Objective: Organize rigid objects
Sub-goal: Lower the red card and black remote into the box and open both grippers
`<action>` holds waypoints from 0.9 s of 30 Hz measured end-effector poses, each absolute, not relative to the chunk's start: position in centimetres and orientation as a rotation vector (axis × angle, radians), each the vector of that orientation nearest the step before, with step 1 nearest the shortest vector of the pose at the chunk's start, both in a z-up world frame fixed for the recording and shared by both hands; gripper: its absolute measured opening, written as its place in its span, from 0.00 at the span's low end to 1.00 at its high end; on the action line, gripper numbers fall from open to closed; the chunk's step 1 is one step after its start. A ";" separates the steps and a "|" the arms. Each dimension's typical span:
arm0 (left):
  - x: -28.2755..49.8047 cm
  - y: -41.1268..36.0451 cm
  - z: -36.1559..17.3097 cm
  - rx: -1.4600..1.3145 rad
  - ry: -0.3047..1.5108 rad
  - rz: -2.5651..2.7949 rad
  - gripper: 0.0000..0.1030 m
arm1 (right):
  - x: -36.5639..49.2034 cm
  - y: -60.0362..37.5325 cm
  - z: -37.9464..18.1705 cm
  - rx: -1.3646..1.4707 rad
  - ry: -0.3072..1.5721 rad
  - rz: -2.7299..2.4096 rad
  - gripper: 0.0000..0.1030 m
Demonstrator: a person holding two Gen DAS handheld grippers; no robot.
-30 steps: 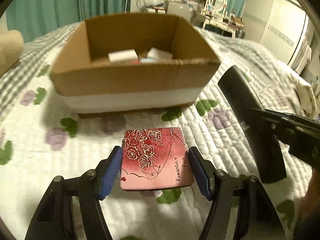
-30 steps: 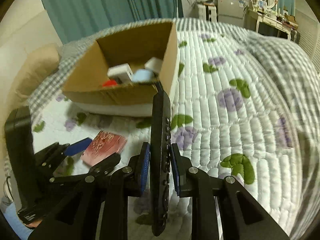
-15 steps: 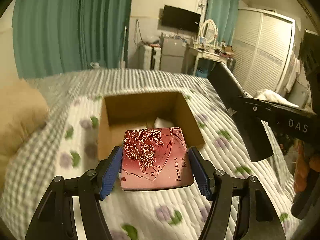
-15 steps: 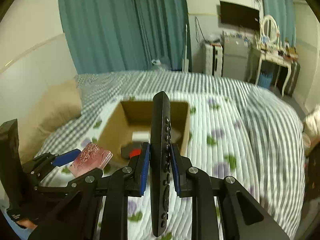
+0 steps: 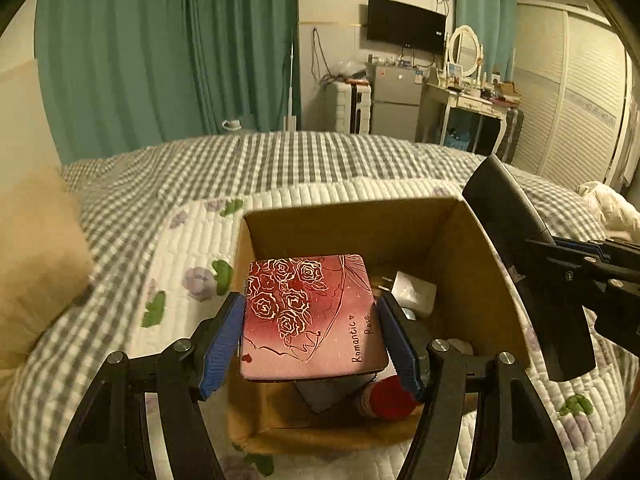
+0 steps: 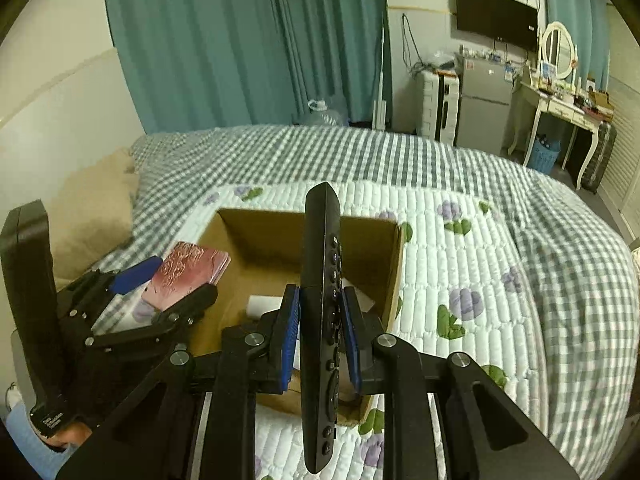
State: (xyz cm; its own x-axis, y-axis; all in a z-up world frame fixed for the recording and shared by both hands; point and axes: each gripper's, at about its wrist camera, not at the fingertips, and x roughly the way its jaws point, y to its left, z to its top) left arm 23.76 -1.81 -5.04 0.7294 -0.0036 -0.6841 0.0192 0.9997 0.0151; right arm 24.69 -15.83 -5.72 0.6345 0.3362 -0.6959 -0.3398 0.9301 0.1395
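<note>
My left gripper is shut on a flat red case with gold roses and holds it level above the open cardboard box. The case also shows in the right wrist view, over the box's left rim. My right gripper is shut on a black remote control, held on edge above the box. The remote shows in the left wrist view over the box's right wall. White items and a red-capped item lie inside the box.
The box sits on a white floral quilt over a grey checked bedspread. A tan pillow lies to the left. Beyond the bed stand teal curtains, a small fridge and a white dresser.
Both grippers have risen from bed level and moved forward over the box, carrying the red case and the remote. The box's inside now lies beneath them.
</note>
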 end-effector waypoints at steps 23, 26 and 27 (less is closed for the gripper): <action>24.9 0.5 -5.0 0.019 0.730 -0.025 0.77 | 29.1 -12.8 -11.3 -0.016 0.896 0.407 0.19; 24.9 0.5 -5.3 0.028 0.735 -0.027 0.77 | 29.1 -12.7 -11.9 -0.029 0.896 0.372 0.21; 24.8 0.5 -5.4 0.029 0.738 -0.025 0.77 | 28.9 -12.9 -11.7 -0.026 0.890 0.374 0.21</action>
